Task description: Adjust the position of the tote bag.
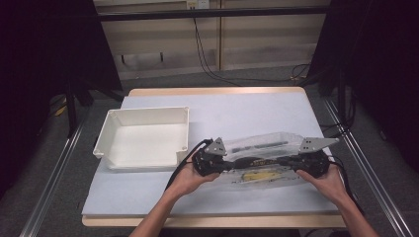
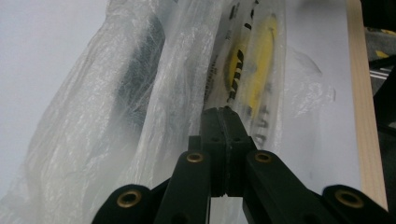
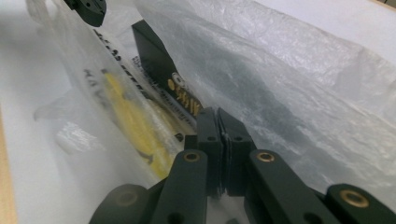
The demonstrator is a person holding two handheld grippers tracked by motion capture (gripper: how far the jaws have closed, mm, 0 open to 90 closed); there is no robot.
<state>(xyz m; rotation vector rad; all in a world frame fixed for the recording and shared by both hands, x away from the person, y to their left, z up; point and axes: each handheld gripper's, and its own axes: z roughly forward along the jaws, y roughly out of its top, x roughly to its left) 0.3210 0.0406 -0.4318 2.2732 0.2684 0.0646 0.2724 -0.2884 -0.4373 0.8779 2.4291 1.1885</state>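
Clear plastic bag [image 1: 262, 160] is stretching between left gripper [image 1: 225, 163] and right gripper [image 1: 291, 163], both level, facing inward, clamping its film.

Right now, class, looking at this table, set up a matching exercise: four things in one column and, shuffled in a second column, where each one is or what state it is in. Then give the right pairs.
Things:
1. white tray
2. plastic bag
3. left claw
4. yellow item

Places or states:
A. shut on the bag's film
B. inside the clear bag
C. stretched between the two claws
D. sitting open on the table's left side

Pairs: 1-D, 2-C, 3-A, 4-B
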